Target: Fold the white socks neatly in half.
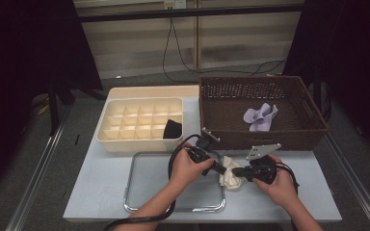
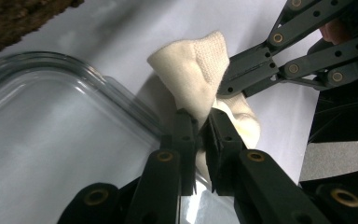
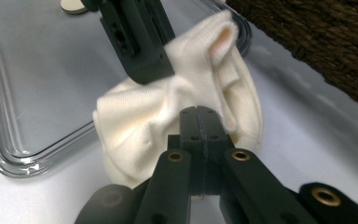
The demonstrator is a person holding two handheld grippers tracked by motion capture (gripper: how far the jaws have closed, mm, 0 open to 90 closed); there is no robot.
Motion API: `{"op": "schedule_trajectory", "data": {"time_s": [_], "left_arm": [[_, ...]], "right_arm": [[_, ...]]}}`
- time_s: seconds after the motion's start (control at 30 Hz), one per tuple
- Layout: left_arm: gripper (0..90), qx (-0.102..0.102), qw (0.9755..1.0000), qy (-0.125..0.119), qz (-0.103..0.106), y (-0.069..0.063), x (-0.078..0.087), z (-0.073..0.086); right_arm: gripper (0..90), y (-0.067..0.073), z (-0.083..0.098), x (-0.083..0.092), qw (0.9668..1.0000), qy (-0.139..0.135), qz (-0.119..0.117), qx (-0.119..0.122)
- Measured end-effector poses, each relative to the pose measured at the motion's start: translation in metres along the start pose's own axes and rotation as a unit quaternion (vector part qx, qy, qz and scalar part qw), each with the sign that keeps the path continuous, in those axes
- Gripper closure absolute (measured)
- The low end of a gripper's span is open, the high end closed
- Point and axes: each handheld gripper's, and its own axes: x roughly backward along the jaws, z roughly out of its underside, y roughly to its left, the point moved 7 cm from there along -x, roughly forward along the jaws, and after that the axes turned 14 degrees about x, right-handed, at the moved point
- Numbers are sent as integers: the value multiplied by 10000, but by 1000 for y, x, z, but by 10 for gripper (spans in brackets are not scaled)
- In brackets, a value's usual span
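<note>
We had the cream sock (image 1: 231, 175) pinched from both sides at the clear tray's (image 1: 149, 192) right rim on the tabletop (image 1: 91, 192): the left hand-held gripper (image 1: 221, 169) clenched on one fold, the right hand-held gripper (image 1: 236, 172) clamped on another. Next, we judged, came folding it for the divided organizer (image 1: 139, 120); the wicker basket (image 1: 262, 113) with its lilac sock (image 1: 260, 117) crowded close behind.

no readable text, labels, brands or numbers, lighting rather dim
</note>
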Motion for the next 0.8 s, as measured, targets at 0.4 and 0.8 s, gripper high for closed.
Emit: {"op": "schedule_trajectory", "data": {"time_s": [0.4, 0.8], "left_arm": [[816, -31, 10000, 21, 53, -8, 8, -5], [718, -67, 10000, -13, 70, -4, 12, 2]], "right_arm": [[900, 3, -5, -8, 10000, -23, 8, 75], [900, 4, -4, -9, 10000, -24, 4, 43]]}}
